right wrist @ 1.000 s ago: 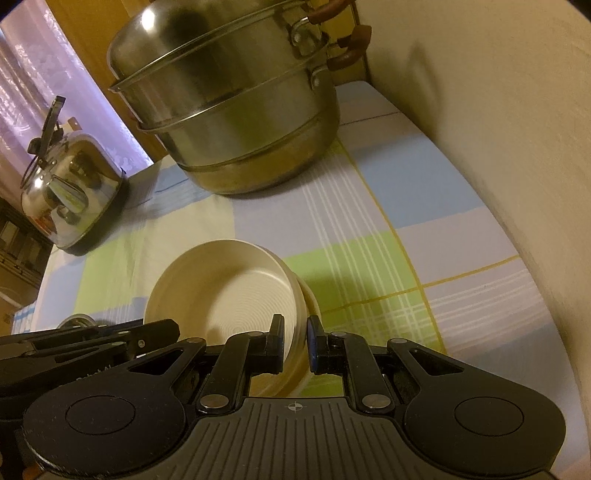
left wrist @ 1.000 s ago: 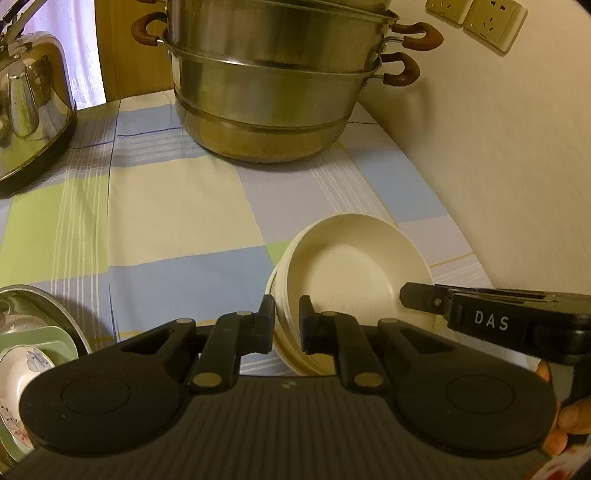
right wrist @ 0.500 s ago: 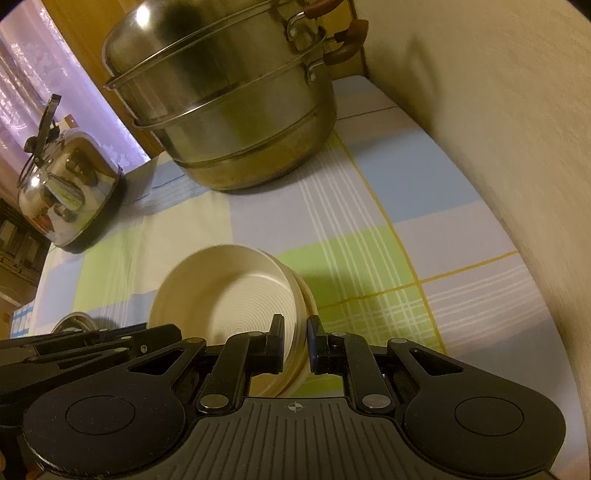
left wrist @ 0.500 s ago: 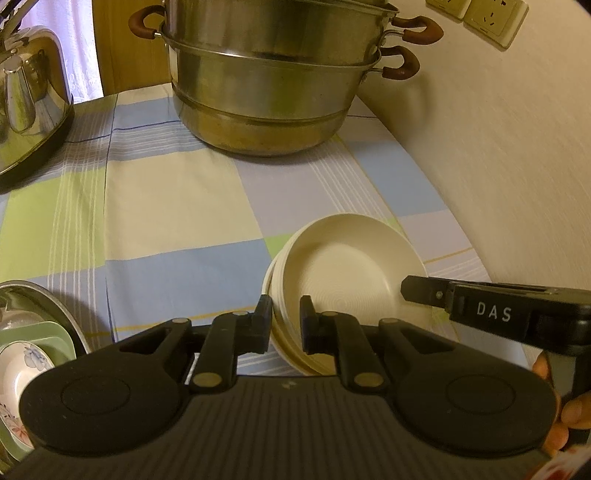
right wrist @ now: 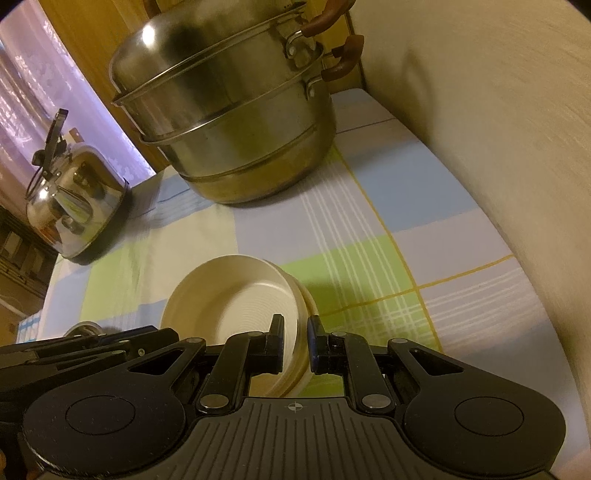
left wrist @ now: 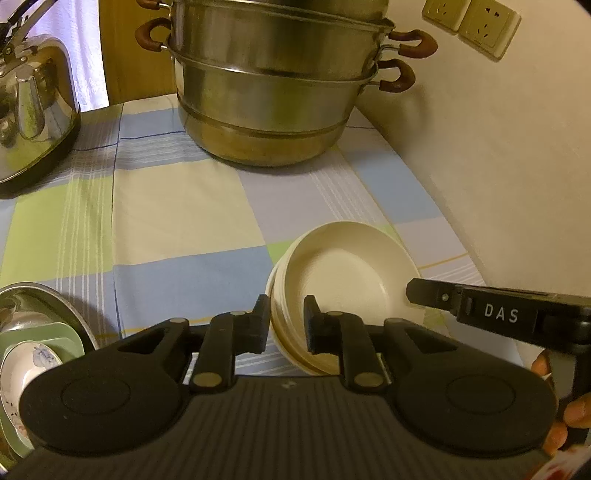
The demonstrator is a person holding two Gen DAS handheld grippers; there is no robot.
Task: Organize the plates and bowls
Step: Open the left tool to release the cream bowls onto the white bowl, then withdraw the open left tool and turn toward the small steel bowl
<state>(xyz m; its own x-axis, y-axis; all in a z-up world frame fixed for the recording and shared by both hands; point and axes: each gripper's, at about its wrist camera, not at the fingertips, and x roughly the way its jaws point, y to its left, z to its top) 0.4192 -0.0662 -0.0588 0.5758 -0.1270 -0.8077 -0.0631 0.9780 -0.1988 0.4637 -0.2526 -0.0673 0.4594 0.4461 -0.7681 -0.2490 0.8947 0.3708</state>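
Both grippers straddle opposite rims of cream bowl stack (left wrist: 343, 273) on checked cloth (left wrist: 177, 221). Left gripper (left wrist: 286, 325) jaws have just been opening, pads off rim; right gripper (right wrist: 295, 341) clamped on rim. Risk: 1-sided hold tips stack, nested bowls slide apart.

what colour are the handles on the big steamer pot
Reddish-brown handles on the silver steamer pot, clearest in the left wrist view.

Cookware and wall fittings around a checked cloth.
A two-tier steel steamer pot (left wrist: 273, 96) with brown handles stands at the surface's far edge on the checked tablecloth (left wrist: 177, 218); a shiny kettle (left wrist: 33, 107) sits at the far left corner, and two wall sockets (left wrist: 472, 22) are mounted above the right edge.
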